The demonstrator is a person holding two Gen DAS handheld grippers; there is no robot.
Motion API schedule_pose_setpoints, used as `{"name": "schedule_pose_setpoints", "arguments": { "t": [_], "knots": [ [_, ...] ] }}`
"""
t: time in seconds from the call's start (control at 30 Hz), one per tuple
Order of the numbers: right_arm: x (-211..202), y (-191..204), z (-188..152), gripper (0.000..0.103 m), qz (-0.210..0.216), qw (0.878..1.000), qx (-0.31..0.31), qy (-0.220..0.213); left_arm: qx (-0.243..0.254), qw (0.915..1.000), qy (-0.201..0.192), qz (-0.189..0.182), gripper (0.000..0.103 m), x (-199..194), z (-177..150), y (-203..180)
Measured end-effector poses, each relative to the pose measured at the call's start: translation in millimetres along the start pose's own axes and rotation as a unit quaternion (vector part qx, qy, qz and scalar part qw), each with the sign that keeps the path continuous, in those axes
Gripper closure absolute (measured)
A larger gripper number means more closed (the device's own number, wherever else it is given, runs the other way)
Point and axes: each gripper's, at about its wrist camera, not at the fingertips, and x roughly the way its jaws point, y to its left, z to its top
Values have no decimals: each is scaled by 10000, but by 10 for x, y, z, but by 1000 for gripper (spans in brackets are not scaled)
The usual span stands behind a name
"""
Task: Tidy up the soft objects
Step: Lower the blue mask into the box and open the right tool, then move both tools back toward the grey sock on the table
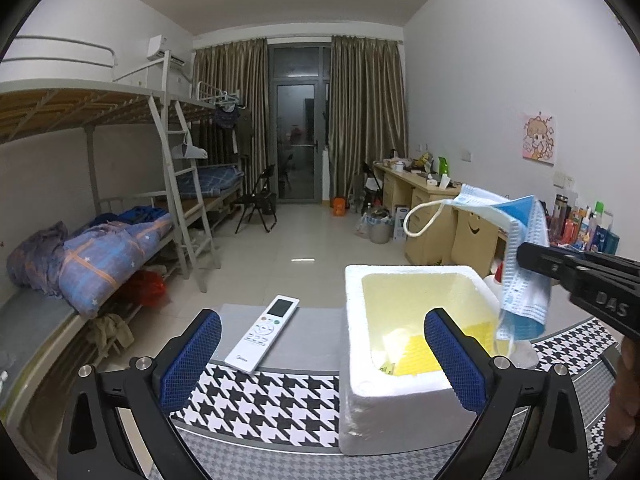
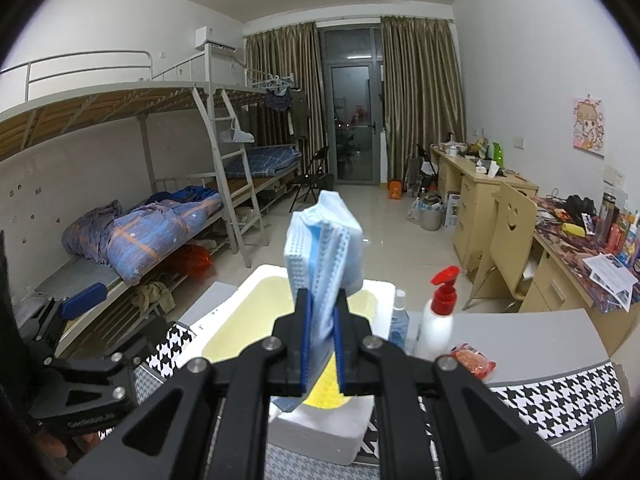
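Observation:
My right gripper is shut on a folded blue face mask and holds it above the open white foam box. In the left wrist view the mask hangs from the right gripper over the box's right rim, its ear loop sticking out left. The box has a yellow inside with a yellow sponge at the bottom. My left gripper is open and empty, its blue pads either side of the box's near left corner.
A white remote control lies on the grey table left of the box. A houndstooth cloth covers the table's near part. A white pump bottle with a red top, a blue spray bottle and a red packet stand right of the box.

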Motion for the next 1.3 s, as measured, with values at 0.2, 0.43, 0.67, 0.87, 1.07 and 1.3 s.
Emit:
{"name": "schedule_pose_setpoints", "arguments": {
  "t": [0.2,0.43,0.67,0.87,1.07,1.3],
  "knots": [
    [180,44,-13,90,8,9998,-25,186,-67,10000,-8,39,1,-38,-35,60],
    [310,104,-31,90,77,9993,-83,366,-119,9999,51,79,1,-29,-69,129],
    [457,177,-62,87,106,9981,-157,583,-197,9997,93,115,1,-12,-90,211],
    [513,204,-105,41,139,9971,-196,726,-238,9995,154,105,1,14,-108,246],
    [459,195,-87,40,111,9975,-156,679,-212,9996,183,76,1,9,-129,229],
    [269,151,-69,32,71,9986,-84,511,-162,9998,112,4,1,-80,-91,152]
  ]
}}
